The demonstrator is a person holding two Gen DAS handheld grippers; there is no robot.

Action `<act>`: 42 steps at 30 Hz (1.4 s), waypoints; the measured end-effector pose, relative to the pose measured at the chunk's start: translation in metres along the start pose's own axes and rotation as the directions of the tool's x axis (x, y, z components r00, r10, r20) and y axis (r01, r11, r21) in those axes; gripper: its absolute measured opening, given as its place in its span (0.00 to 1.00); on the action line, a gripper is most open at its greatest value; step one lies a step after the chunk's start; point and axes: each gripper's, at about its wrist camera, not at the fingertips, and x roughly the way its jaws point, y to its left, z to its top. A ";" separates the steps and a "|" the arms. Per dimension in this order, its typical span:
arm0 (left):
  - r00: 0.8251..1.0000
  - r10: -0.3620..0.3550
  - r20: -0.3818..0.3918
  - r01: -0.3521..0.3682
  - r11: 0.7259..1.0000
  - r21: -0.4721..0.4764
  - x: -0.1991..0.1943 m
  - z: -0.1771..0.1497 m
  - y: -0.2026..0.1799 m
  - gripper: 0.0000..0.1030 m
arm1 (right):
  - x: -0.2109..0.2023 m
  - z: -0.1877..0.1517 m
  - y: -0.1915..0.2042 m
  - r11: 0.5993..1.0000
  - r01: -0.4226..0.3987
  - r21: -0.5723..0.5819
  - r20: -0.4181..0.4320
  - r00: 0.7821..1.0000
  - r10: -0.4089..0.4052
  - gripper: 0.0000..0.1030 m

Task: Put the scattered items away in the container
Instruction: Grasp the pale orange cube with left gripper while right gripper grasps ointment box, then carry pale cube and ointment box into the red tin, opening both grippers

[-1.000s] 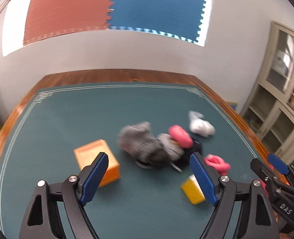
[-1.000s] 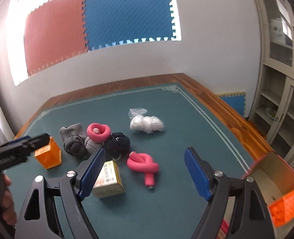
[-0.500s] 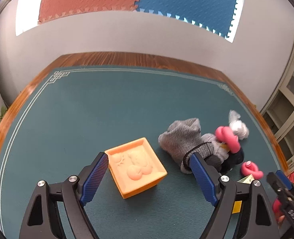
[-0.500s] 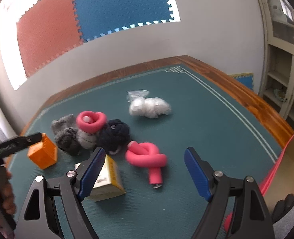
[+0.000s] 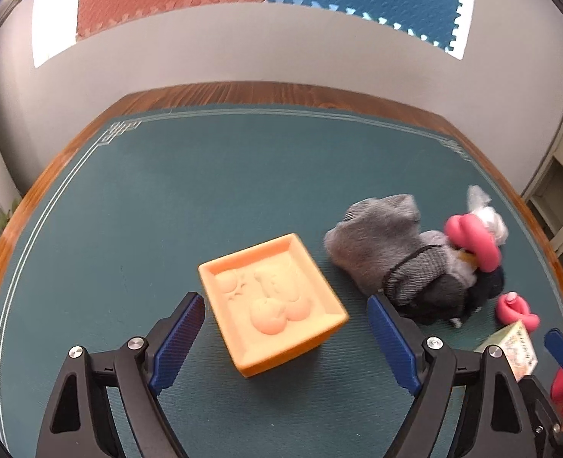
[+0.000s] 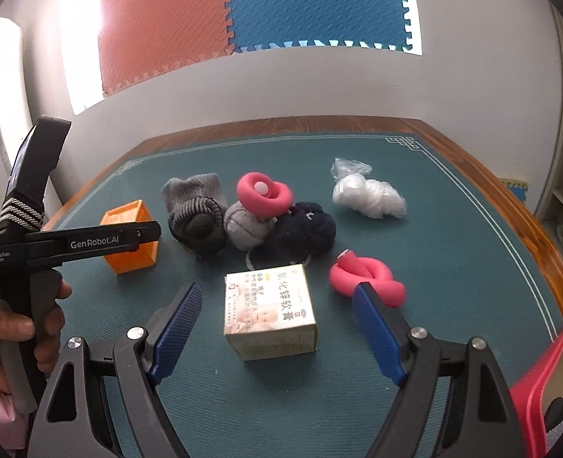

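Both tongs have dropped closer, left tongs opening around the square orange plastic tray mid-worktop, right tongs wide over the small printed cardboard box, so pickups look imminent.

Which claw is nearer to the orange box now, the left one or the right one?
Left. The left claw is open around the orange box, its jaws opening and not touching it. The right claw is farther away, open around the small carton.
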 end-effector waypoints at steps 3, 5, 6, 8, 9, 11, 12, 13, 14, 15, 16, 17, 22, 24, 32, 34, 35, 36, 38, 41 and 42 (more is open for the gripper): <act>1.000 -0.005 -0.003 0.004 0.999 -0.034 0.003 0.000 0.008 0.86 | 0.004 -0.001 -0.003 1.000 -0.001 0.015 -0.021 1.000 0.001 0.82; 1.000 -0.004 0.005 0.004 0.999 -0.050 0.003 0.000 0.012 0.86 | 0.007 -0.003 -0.002 1.000 0.005 0.012 -0.031 1.000 -0.005 0.82; 1.000 -0.005 0.010 0.006 0.999 -0.053 0.002 0.000 0.013 0.86 | 0.007 -0.003 -0.001 1.000 0.007 0.006 -0.033 0.999 -0.007 0.82; 1.000 -0.001 0.016 0.001 0.999 -0.046 0.002 0.000 0.011 0.86 | 0.009 -0.004 0.001 1.000 0.010 -0.008 -0.037 0.999 -0.011 0.82; 1.000 0.005 0.021 -0.004 0.999 -0.039 0.001 -0.001 0.010 0.85 | 0.010 -0.004 0.002 1.000 0.012 -0.014 -0.039 0.999 -0.012 0.82; 1.000 0.006 0.028 -0.005 1.000 -0.019 0.000 -0.003 0.004 0.75 | 0.010 -0.005 0.002 1.000 0.015 -0.017 -0.042 0.999 -0.016 0.82; 1.000 0.003 0.027 -0.003 1.000 -0.009 -0.001 -0.004 0.001 0.70 | 0.011 -0.005 0.001 1.000 0.013 -0.010 -0.044 0.999 -0.014 0.82; 0.999 0.010 0.032 -0.010 1.000 0.002 -0.001 -0.005 -0.002 0.65 | 0.012 -0.005 -0.001 1.000 0.011 -0.004 -0.047 0.999 -0.011 0.81; 0.999 0.020 0.037 -0.020 1.000 0.011 -0.002 -0.006 -0.005 0.64 | 0.013 -0.005 -0.002 1.000 0.010 0.002 -0.053 0.999 -0.010 0.71; 0.999 0.027 0.039 -0.027 0.999 0.017 -0.003 -0.006 -0.008 0.64 | 0.014 -0.005 -0.003 1.000 0.008 0.007 -0.060 0.998 -0.008 0.62; 0.999 0.028 0.039 -0.029 0.999 0.016 -0.003 -0.007 -0.008 0.64 | 0.016 -0.005 -0.004 1.000 0.008 0.011 -0.071 0.997 -0.007 0.54; 0.999 0.026 0.038 -0.026 1.000 0.010 -0.003 -0.006 -0.007 0.64 | 0.015 -0.006 -0.005 1.000 0.006 0.014 -0.068 0.998 -0.005 0.54; 0.998 0.036 0.044 -0.035 0.999 -0.016 -0.008 -0.007 -0.005 0.62 | 0.010 -0.006 -0.005 1.000 0.007 0.017 -0.047 0.999 -0.006 0.54; 0.998 0.035 0.054 -0.034 0.999 -0.020 -0.013 -0.006 -0.006 0.60 | 0.007 -0.005 -0.005 1.000 0.013 0.016 -0.030 0.999 -0.013 0.54; 0.996 -0.009 0.092 0.010 1.000 -0.016 -0.029 -0.001 -0.008 0.53 | -0.011 0.001 -0.014 0.997 0.054 0.060 0.059 0.997 -0.058 0.54; 0.994 -0.025 0.103 0.026 1.000 -0.009 -0.036 -0.001 -0.011 0.53 | -0.018 0.003 -0.018 0.994 0.075 0.080 0.091 0.992 -0.082 0.54; 0.994 -0.034 0.108 0.034 0.999 -0.005 -0.039 -0.001 -0.013 0.53 | -0.020 0.003 -0.020 0.993 0.082 0.089 0.103 0.991 -0.091 0.54; 0.993 -0.042 0.113 0.043 0.999 -0.001 -0.042 -0.001 -0.014 0.53 | -0.023 0.004 -0.022 0.991 0.089 0.098 0.115 0.988 -0.100 0.54; 0.990 -0.056 0.125 0.056 0.998 0.008 -0.048 -0.001 -0.018 0.53 | -0.027 0.005 -0.025 0.988 0.099 0.116 0.133 0.985 -0.114 0.54; 0.987 -0.079 0.139 0.077 0.997 0.017 -0.054 0.000 -0.020 0.53 | -0.031 0.007 -0.031 0.984 0.107 0.146 0.151 0.980 -0.129 0.54; 0.986 -0.087 0.145 0.085 0.996 0.021 -0.057 0.001 -0.021 0.53 | -0.032 0.007 -0.032 0.983 0.108 0.152 0.157 0.979 -0.132 0.54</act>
